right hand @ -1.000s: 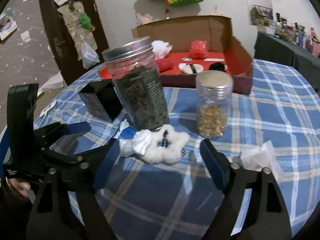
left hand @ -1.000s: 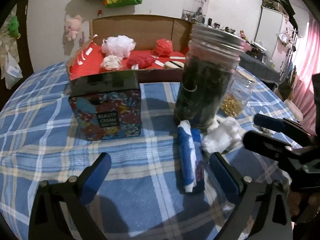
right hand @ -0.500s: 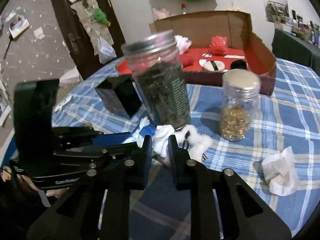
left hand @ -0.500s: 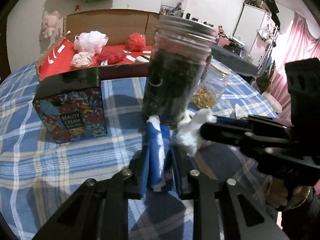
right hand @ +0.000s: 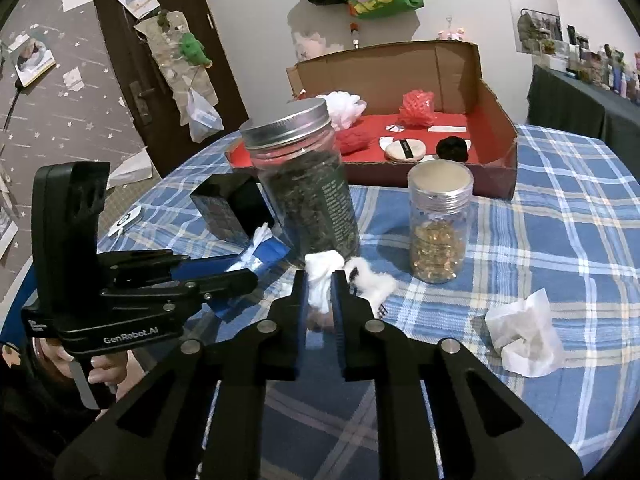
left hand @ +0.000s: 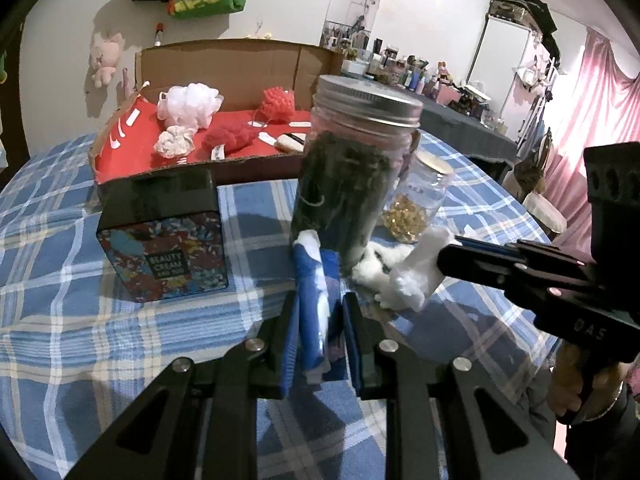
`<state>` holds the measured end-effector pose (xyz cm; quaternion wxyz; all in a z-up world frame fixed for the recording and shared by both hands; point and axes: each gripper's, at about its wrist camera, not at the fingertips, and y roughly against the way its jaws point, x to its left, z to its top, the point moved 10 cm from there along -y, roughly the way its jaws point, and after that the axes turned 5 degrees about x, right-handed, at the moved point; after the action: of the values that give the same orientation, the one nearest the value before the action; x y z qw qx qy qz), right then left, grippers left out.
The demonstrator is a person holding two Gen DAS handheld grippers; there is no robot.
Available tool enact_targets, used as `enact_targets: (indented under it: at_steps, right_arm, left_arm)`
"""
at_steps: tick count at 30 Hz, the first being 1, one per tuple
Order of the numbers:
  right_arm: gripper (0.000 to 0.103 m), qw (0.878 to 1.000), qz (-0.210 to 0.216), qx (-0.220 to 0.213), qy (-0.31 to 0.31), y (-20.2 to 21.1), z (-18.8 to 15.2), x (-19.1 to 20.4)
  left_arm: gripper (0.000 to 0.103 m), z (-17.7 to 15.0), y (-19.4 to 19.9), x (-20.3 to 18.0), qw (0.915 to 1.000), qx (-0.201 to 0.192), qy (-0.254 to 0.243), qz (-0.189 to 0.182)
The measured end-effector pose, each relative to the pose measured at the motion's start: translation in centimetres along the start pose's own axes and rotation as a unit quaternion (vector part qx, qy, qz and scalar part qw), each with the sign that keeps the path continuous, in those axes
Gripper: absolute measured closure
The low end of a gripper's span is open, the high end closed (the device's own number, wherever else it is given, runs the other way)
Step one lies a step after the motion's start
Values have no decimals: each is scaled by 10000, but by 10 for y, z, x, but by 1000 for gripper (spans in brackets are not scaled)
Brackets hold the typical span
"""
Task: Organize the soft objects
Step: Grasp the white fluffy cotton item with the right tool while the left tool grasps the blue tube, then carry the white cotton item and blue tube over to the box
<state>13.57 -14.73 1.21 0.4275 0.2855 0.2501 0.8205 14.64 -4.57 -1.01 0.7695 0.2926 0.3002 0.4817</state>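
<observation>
Dark leaves, possibly tea, fill the tall jar [left hand: 352, 168], while at its 6 o'clock the blue-white cloth [left hand: 314, 308] is clamped by the left gripper [left hand: 320, 340] and the white fluffy cloth [right hand: 322, 280] is pinched by the right gripper [right hand: 320, 312].

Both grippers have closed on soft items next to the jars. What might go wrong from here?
1. The blue cloth in the left gripper lies against the tall jar; lifting carelessly could tip it.
2. The right gripper pinches only one end of the white fluffy thing, so it may slip or drag.
3. The grippers sit close together and could collide.
</observation>
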Motion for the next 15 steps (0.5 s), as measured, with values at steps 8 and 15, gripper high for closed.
enact_targets:
  at_steps: [8,15]
  right_arm:
    - [94,10000,14,-16,-91,6,-1,-4]
    - [94,9996,-124,-33,-262,19,-5,-20]
  left_arm:
    - [81,-1,4,5,10000,9,60,-35]
    - [81,-9,19,27,9997,5,244,62]
